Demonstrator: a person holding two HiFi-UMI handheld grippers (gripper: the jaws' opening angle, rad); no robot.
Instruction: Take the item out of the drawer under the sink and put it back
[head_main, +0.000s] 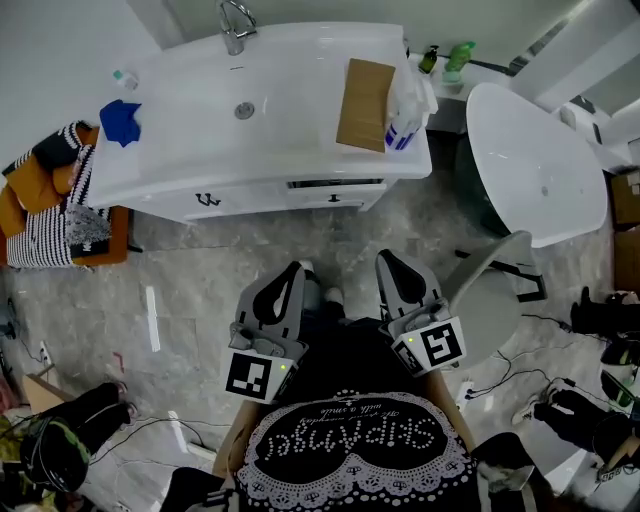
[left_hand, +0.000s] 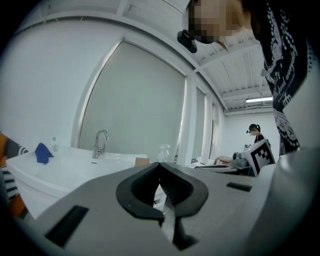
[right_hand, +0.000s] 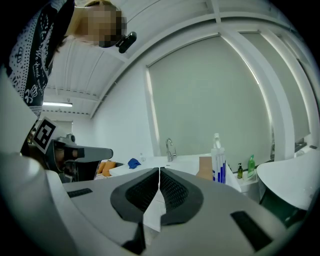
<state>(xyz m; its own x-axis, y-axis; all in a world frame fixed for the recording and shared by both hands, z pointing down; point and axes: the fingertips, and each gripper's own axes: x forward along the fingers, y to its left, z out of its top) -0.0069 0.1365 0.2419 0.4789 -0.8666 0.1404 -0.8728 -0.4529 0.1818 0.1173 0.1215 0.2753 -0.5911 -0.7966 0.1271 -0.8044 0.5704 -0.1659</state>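
In the head view, the white sink (head_main: 300, 110) stands at the far side. Its front edge runs from left to right, and the drawer (head_main: 335, 197) sits just below this edge on the right, with a dark slit above its front. The item is not seen in any view. Between the drawer and the person there is a wide strip of bare floor (head_main: 200, 290). This strip is limited on the left by an orange seat (head_main: 110, 245) with striped cloth, and on the right by the bathtub (head_main: 540, 160) and a grey chair (head_main: 495, 290). The left gripper (head_main: 297, 268) and the right gripper (head_main: 385, 260) are held close to the body, side by side, pointing at the drawer side and well apart from it.

In the left gripper view, the gripper is tilted upward. Its jaws are together at the tips with nothing between them. Beyond them are the sink edge, the faucet (left_hand: 100, 142) and a blue cloth (left_hand: 42, 152).

In the right gripper view, this gripper also looks upward, jaws pressed together and empty. A spray bottle (right_hand: 218, 160) and the bathtub rim stand to the right.
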